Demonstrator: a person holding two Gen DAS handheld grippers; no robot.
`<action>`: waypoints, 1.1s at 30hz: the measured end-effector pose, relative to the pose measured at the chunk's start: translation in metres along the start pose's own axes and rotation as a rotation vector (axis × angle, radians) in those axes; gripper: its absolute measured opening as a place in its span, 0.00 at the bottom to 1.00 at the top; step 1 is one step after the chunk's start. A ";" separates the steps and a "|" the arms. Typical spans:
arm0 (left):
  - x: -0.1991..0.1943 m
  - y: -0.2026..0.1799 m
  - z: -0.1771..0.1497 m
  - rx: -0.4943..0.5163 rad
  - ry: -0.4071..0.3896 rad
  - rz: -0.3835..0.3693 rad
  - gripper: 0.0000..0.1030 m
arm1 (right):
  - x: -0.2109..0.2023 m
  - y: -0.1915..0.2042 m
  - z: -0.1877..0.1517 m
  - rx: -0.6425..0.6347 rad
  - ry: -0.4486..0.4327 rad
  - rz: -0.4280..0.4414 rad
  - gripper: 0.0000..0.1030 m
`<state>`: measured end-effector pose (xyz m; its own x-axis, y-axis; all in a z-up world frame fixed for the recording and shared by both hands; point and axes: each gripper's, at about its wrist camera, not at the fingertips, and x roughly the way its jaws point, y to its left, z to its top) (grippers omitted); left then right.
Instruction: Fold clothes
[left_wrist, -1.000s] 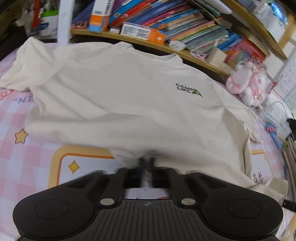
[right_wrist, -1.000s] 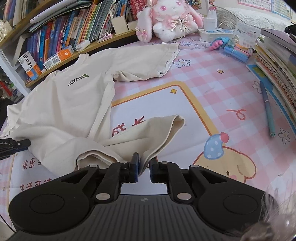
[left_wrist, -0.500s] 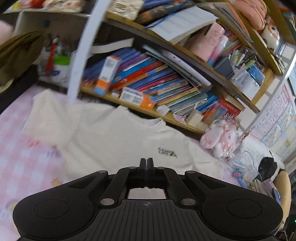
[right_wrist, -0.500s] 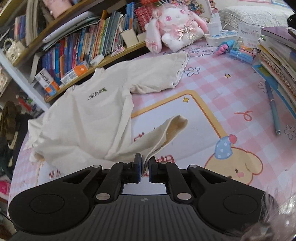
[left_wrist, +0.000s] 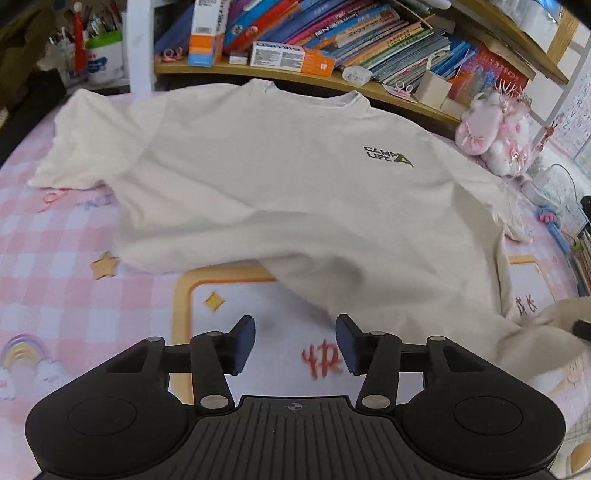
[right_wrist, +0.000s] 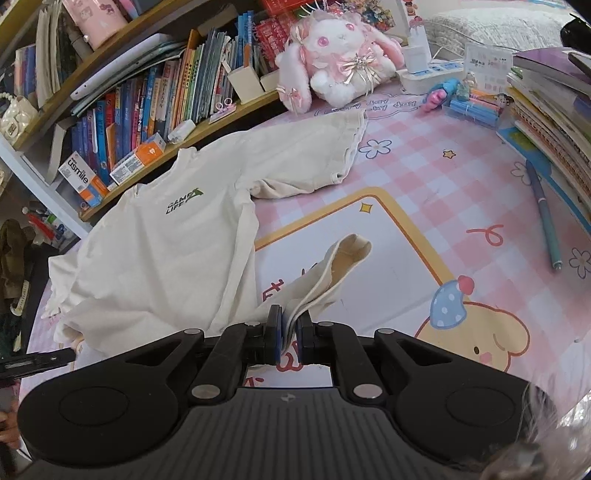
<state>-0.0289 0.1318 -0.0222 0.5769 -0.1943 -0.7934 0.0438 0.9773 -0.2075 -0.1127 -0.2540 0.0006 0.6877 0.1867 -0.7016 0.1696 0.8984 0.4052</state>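
A cream T-shirt (left_wrist: 288, 177) with a small green chest logo lies face up on the pink checked mat (left_wrist: 55, 258), collar toward the bookshelf. It also shows in the right wrist view (right_wrist: 173, 251). My left gripper (left_wrist: 294, 341) is open and empty, just short of the shirt's bottom hem. My right gripper (right_wrist: 289, 334) is shut on the shirt's bottom right corner (right_wrist: 332, 269), which is lifted off the mat and folded double between the pads.
A low bookshelf (left_wrist: 332, 44) packed with books runs along the far side. A pink plush rabbit (right_wrist: 340, 55) sits at the mat's far edge. A pen (right_wrist: 546, 218), stacked notebooks (right_wrist: 554, 96) and a power strip (right_wrist: 432, 72) lie at the right.
My left gripper let go of the bottom hem and opened; it rose, then came back down over the mat. My right gripper kept its hold and lifted its corner slightly.
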 end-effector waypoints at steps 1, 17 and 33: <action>0.003 0.001 0.002 -0.018 -0.018 -0.011 0.47 | -0.001 0.001 0.000 -0.002 -0.002 0.001 0.07; -0.064 0.042 0.068 -0.278 -0.218 -0.329 0.02 | -0.027 0.002 0.016 0.182 -0.065 0.301 0.07; -0.037 0.041 0.018 0.001 -0.102 0.089 0.34 | 0.066 -0.013 0.026 0.185 0.015 -0.016 0.07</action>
<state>-0.0337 0.1811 0.0088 0.6582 -0.0977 -0.7465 -0.0101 0.9903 -0.1385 -0.0515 -0.2639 -0.0361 0.6732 0.1798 -0.7172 0.3086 0.8132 0.4935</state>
